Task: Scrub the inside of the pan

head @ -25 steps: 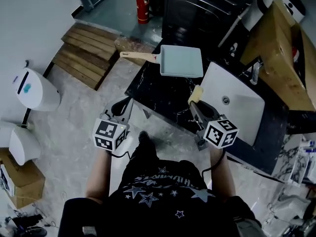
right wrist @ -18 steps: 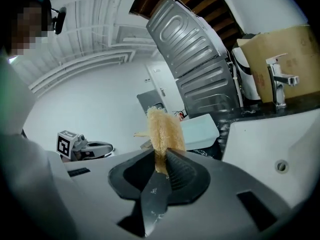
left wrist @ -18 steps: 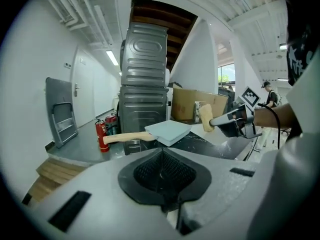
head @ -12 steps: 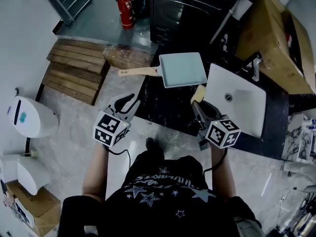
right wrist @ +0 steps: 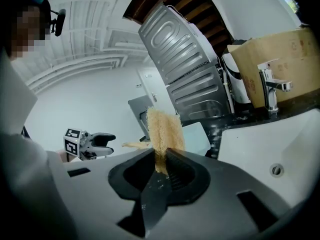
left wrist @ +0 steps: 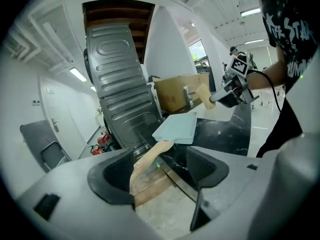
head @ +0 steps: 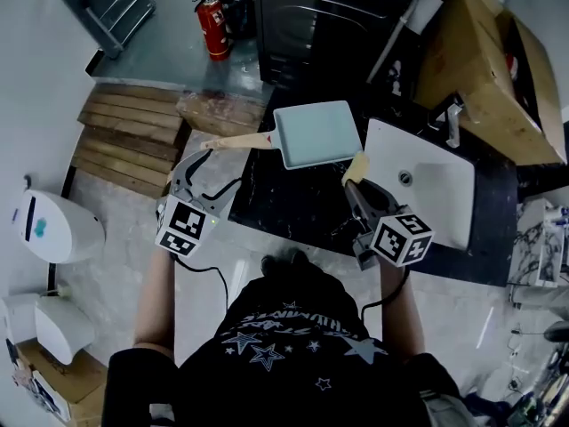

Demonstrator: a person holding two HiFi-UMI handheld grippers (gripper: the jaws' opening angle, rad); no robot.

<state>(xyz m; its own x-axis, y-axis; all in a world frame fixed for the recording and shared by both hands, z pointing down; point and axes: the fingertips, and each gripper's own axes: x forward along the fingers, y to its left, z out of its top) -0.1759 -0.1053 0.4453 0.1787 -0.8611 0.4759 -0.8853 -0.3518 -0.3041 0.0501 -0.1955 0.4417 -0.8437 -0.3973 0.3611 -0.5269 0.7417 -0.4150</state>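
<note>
Jaws of the left gripper have just opened wide, empty, before the pan handle; the right gripper has its jaws clamped on the sponge; scrubbing pending.

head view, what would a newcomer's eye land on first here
A pale blue square pan sits on the black marble counter, its wooden handle sticking out left. The right gripper is shut on a tan scrub pad beside the white sink. The left gripper, whose jaws have just been opening, is lined up on that handle without gripping it.
</note>
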